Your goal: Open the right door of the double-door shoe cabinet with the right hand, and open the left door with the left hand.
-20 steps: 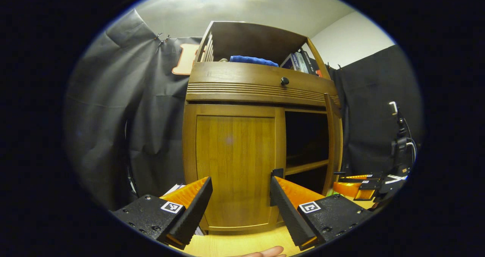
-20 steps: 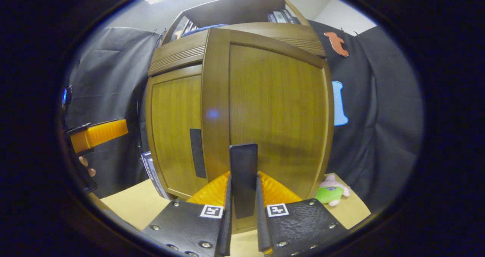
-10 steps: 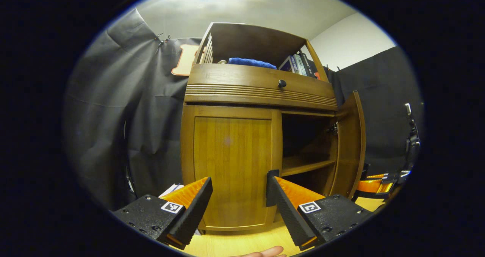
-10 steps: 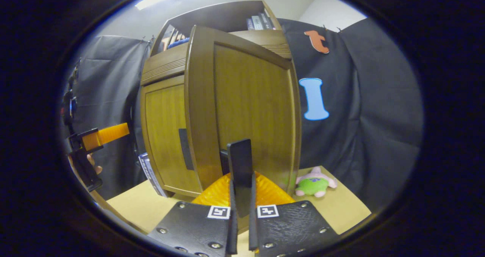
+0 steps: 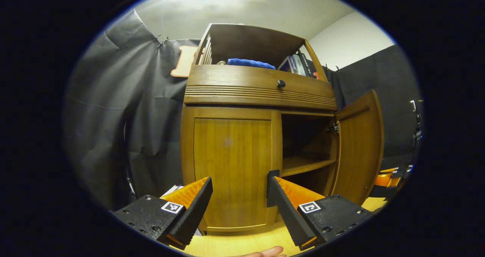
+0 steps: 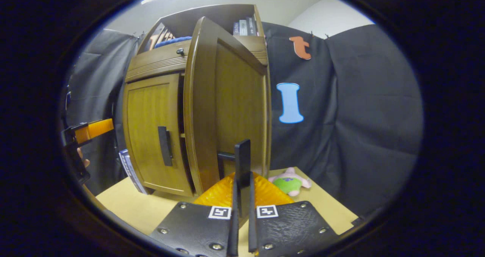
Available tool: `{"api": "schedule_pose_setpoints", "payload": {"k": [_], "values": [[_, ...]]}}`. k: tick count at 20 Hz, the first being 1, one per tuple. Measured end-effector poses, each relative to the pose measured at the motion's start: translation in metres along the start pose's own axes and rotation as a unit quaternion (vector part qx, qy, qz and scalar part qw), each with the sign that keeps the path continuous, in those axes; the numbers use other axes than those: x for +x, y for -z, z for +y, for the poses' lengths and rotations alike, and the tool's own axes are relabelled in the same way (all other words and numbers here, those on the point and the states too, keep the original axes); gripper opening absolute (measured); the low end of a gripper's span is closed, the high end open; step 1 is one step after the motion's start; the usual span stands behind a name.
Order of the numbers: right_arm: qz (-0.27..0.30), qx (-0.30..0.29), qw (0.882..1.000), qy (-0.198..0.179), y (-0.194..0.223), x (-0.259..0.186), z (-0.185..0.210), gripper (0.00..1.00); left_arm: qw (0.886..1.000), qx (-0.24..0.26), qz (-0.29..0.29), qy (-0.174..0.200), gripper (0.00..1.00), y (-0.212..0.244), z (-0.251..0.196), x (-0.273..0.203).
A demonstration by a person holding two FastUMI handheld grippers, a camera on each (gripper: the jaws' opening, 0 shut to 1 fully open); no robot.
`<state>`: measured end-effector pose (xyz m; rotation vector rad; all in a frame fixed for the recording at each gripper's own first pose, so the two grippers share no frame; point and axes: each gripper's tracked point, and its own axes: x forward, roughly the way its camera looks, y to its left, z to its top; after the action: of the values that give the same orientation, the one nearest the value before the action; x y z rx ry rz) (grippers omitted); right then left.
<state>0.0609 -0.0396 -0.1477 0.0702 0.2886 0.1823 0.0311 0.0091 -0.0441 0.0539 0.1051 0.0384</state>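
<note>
right gripper (image 6: 241, 196): fingers drawn in tight on the right door's handle (image 6: 242, 162), one pressing each side of the upright dark bar
left gripper (image 5: 239, 196): jaws spread wide with nothing between them; it hangs in front of the left door (image 5: 232, 166), apart from it; in the right gripper view it shows at the left edge (image 6: 85, 133)
shoe cabinet (image 5: 261, 88): stands on a pale wooden table (image 5: 242, 243) against the black cloth wall; wooden, with a drawer and knob (image 5: 281, 83) above the two doors
right door (image 5: 360, 147): swung well out on its hinge; a shelf (image 5: 303, 165) shows inside the open half; in the right gripper view its face (image 6: 235, 105) is seen nearly edge-on
left door: flat and flush with the frame; its dark handle (image 6: 165, 146) is bare; in the left gripper view that handle is half hidden behind one finger
hard to make out: the open half's interior is dark above and below the shelf; the things on the top shelf, a blue cloth (image 5: 250, 63) and some books (image 5: 297, 63), are partly cut by the drawer front
open room: bare tabletop before the left door; a plush toy (image 6: 290, 182) lies on the table just beyond the right door's outer face
</note>
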Motion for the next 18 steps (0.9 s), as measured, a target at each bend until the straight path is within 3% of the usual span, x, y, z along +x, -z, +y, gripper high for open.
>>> {"api": "schedule_pose_setpoints", "payload": {"k": [3,6,7,8,14,17,18], "values": [[-0.004,-0.014,0.999,0.038,-0.002,0.0,-0.028,0.1,1.0,0.001,0.002,0.0,0.92,0.0,-0.001,0.001],[0.002,-0.013,0.999,0.049,0.0,-0.003,-0.048,0.07,1.0,0.002,0.002,0.003,0.92,0.001,-0.003,0.001],[0.006,-0.01,0.999,0.049,0.002,-0.002,-0.054,0.12,1.0,0.001,0.0,0.002,0.92,0.0,-0.002,0.001],[0.006,-0.012,0.999,0.052,0.003,-0.002,-0.062,0.07,1.0,0.001,0.0,0.001,0.92,0.0,-0.002,0.001],[-0.012,0.034,0.999,-0.001,0.002,0.007,-0.099,0.07,1.0,0.011,0.006,0.0,0.92,0.006,-0.007,0.007],[-0.011,0.029,0.999,-0.032,0.003,0.012,-0.118,0.07,1.0,0.016,0.014,0.0,0.92,0.014,-0.012,0.011],[-0.01,0.025,0.999,-0.044,0.003,0.013,-0.123,0.12,1.0,0.017,0.017,-0.001,0.92,0.015,-0.013,0.012]]}}
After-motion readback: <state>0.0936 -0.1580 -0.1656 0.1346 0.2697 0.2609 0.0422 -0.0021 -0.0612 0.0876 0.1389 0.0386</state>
